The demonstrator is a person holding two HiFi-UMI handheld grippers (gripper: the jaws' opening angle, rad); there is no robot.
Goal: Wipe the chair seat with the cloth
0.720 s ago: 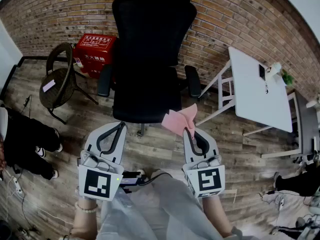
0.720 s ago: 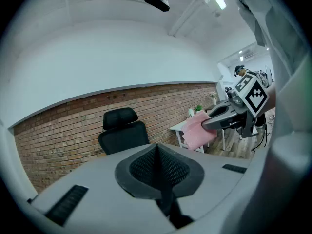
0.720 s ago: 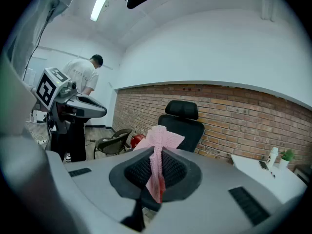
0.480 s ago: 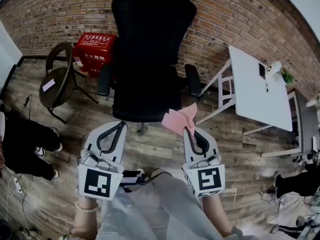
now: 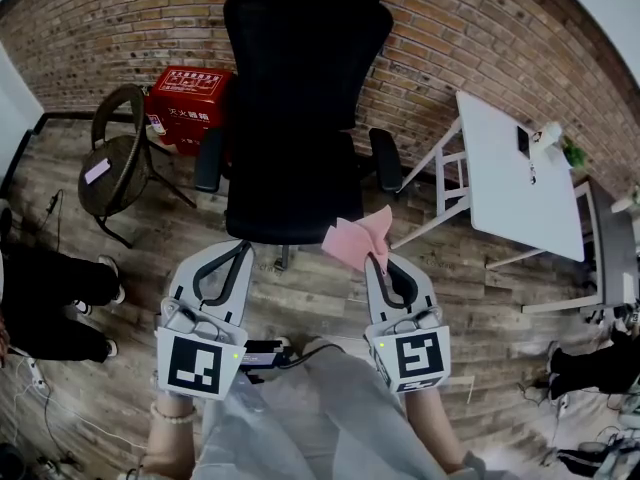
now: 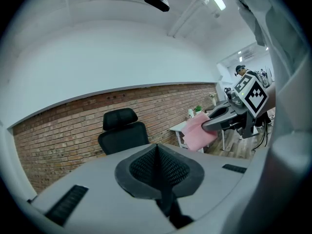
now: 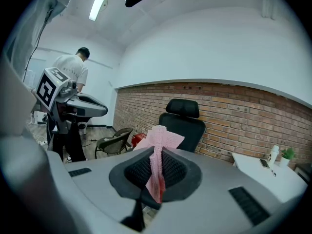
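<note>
Brick wall [image 5: 480, 38] behind; chair seat [image 5: 290, 193] at 12 o'clock. Right gripper [image 5: 379, 262] pinches cloth [image 5: 350, 240], ready to wipe. Left gripper [image 5: 238, 256] closed, empty.

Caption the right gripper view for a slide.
Right gripper shut on the pink cloth, facing the black chair by the brick wall.

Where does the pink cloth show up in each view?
Head view: pink cloth just below centre, in the right gripper's tip.
Left gripper view: cloth right of centre.
Right gripper view: cloth centre, between the jaws.
Shared landmark: the black office chair.
</note>
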